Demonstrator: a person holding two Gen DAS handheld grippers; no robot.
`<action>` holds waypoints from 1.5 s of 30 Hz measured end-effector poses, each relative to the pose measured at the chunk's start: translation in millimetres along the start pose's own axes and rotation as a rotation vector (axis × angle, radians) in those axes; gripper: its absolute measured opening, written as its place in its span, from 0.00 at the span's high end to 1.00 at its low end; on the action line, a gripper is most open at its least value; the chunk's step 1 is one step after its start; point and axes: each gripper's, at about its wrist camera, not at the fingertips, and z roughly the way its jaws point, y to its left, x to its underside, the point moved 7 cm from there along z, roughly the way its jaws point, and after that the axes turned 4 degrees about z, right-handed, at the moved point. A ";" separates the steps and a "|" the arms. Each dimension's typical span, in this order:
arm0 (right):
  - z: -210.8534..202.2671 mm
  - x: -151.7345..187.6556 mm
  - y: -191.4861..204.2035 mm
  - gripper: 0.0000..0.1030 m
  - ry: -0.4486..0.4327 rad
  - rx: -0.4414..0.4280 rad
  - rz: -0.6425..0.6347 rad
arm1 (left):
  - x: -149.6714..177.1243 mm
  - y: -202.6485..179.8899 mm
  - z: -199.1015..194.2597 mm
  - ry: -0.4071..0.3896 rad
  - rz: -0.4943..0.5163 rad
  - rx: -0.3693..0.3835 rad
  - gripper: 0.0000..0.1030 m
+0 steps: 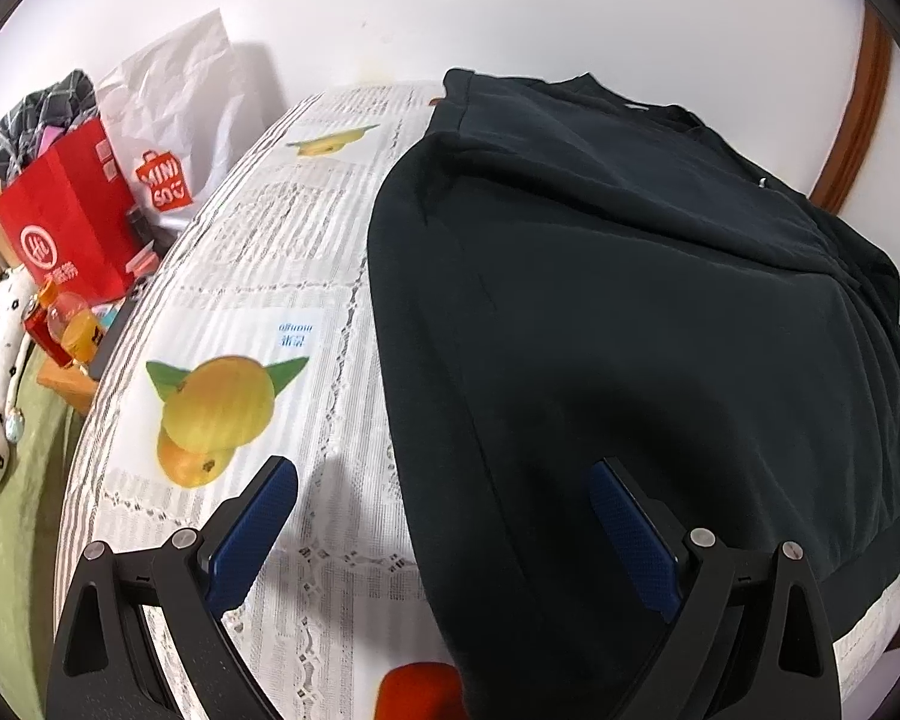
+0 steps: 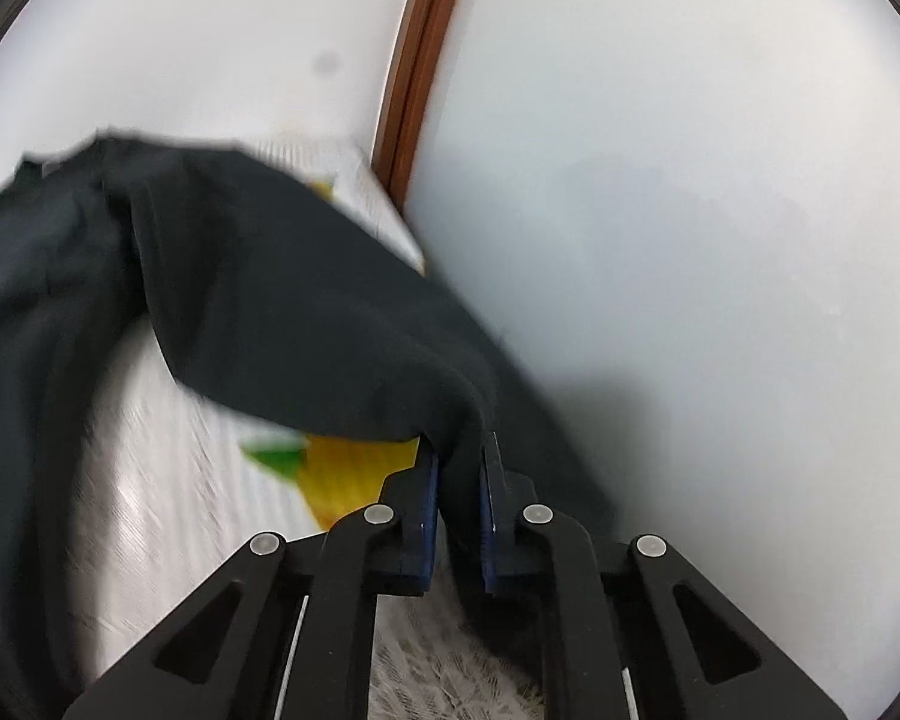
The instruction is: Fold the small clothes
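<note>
Dark navy cotton garment point(image 1: 630, 276) lies spread on a white lace fruit-print tablecloth point(image 1: 258, 276). Left gripper point(image 1: 444, 516) hovers over its near edge, jaws spread wide. Right gripper point(image 2: 459, 480) is clenched on a lifted fold of the garment point(image 2: 306, 324).

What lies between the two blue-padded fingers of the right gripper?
A pinched fold of the black fabric garment fills the gap of the right gripper, seen in the right wrist view.

Reads "MINISO" in white on a red logo point(image 1: 163, 183) printed on a white bag point(image 1: 180, 102); white circular emblem on red bag point(image 1: 69, 213), unreadable; small blue print on tablecloth point(image 1: 297, 333), illegible.
</note>
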 end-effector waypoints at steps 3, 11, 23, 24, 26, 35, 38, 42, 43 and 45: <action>-35.9 -34.3 18.2 0.90 -0.065 -0.102 0.038 | -3.3 5.3 -2.2 -0.031 -0.002 -0.008 0.06; -135.7 -109.8 162.1 0.90 -0.247 -0.329 -0.099 | -4.9 30.3 -2.8 -0.053 -0.078 0.028 0.08; -124.0 -95.7 446.9 0.88 -0.169 -0.564 -0.388 | 4.0 28.0 -7.7 -0.048 -0.106 0.125 0.08; -109.6 -84.8 456.8 0.88 -0.122 -0.547 -0.396 | 4.7 27.7 -9.0 -0.046 -0.098 0.127 0.08; -87.4 -73.2 458.2 0.84 -0.035 -0.558 -0.350 | 4.4 27.8 -13.0 -0.050 -0.077 0.118 0.08; -91.8 -64.4 348.1 0.26 -0.006 -0.661 -0.184 | -23.5 4.1 -33.3 -0.106 -0.019 0.122 0.08; -80.4 -61.8 297.8 0.26 -0.040 -0.589 -0.197 | -42.6 -23.7 -40.0 -0.131 0.048 0.128 0.08; -50.9 -53.5 226.4 0.39 -0.038 -0.462 -0.169 | -66.1 -64.5 -45.7 -0.141 0.122 0.140 0.08; -46.5 -52.4 216.6 0.41 -0.036 -0.441 -0.161 | -72.7 -77.6 -46.4 -0.142 0.145 0.146 0.08; -33.4 -47.3 186.0 0.52 -0.027 -0.381 -0.124 | -86.0 -103.9 -46.4 -0.151 0.196 0.148 0.08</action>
